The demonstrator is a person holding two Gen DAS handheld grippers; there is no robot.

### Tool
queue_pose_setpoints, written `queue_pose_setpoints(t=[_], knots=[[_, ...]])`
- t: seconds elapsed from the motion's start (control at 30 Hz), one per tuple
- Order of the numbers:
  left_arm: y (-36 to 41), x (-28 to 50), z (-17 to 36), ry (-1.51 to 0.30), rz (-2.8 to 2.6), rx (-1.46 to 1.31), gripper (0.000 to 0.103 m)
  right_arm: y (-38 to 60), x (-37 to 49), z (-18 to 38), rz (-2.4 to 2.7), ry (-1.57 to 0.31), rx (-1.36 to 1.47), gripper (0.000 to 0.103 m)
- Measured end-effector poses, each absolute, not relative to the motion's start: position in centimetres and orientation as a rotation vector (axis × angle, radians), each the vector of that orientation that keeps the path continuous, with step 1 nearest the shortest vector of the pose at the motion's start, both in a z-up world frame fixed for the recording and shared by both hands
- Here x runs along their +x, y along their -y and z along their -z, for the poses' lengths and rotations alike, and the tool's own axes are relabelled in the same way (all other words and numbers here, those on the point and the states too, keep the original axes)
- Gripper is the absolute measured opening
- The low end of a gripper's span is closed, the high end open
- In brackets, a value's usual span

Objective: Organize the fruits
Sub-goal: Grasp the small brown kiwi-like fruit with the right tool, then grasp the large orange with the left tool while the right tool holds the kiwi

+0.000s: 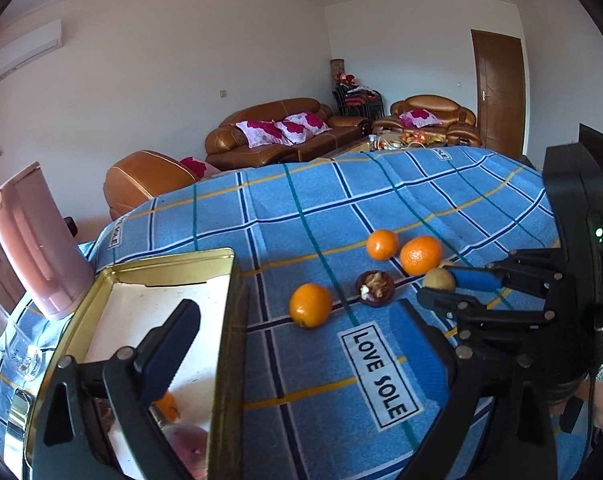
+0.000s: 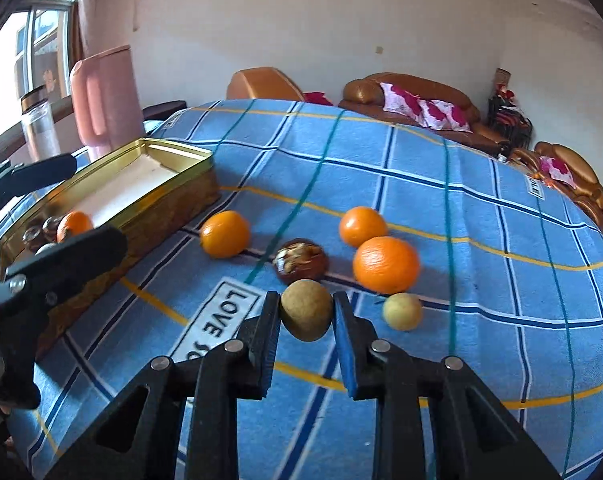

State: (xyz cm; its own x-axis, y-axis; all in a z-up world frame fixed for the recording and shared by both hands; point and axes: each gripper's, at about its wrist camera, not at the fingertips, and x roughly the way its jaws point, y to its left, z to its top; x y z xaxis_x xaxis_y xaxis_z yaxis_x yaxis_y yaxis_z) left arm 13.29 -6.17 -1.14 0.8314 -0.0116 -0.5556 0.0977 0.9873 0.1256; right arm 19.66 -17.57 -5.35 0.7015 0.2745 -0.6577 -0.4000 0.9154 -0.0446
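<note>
My right gripper is shut on a small tan-brown fruit, also seen in the left wrist view. Three oranges lie on the blue checked cloth: one near the tin, one further back, one large. A dark brown opened fruit sits between them, and a small yellow-green fruit lies right of my gripper. The gold tin at left holds an orange and some dark fruits. My left gripper is open and empty, one finger over the tin.
A pink jug and a clear bottle stand behind the tin at the table's left end. The cloth carries a "LOVE SOLE" label. Brown sofas stand beyond the table's far edge.
</note>
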Motion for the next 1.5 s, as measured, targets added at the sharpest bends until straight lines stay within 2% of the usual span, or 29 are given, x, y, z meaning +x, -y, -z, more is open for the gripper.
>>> queue_pose_setpoints(t=[0.23,0.37,0.43,0.57,0.67,1.5], knots=[[7.3,18.4,4.1,-0.719,0.063,0.134,0.074,19.2,20.7,5.1,-0.346,-0.691,-0.135,0.028],[7.3,20.2,5.3,-0.79,0.084,0.1,0.068,20.3,21.6,5.1,-0.337,-0.709,-0.112,0.028],[7.2,20.9,5.7,-0.809,0.083,0.091,0.059,20.7,21.3,5.0,-0.343,-0.703,-0.097,0.028],[6.9,21.5,6.3,-0.833,0.085,0.081,0.054,20.0,20.6,4.8,-0.346,-0.672,-0.147,0.028],[6.5,22.1,6.9,-0.872,0.102,0.051,0.04,19.2,20.1,4.7,-0.354,-0.655,-0.19,0.028],[6.8,17.6,4.1,-0.648,0.138,0.054,0.039,19.8,17.4,3.1,-0.388,-0.491,-0.172,0.028]])
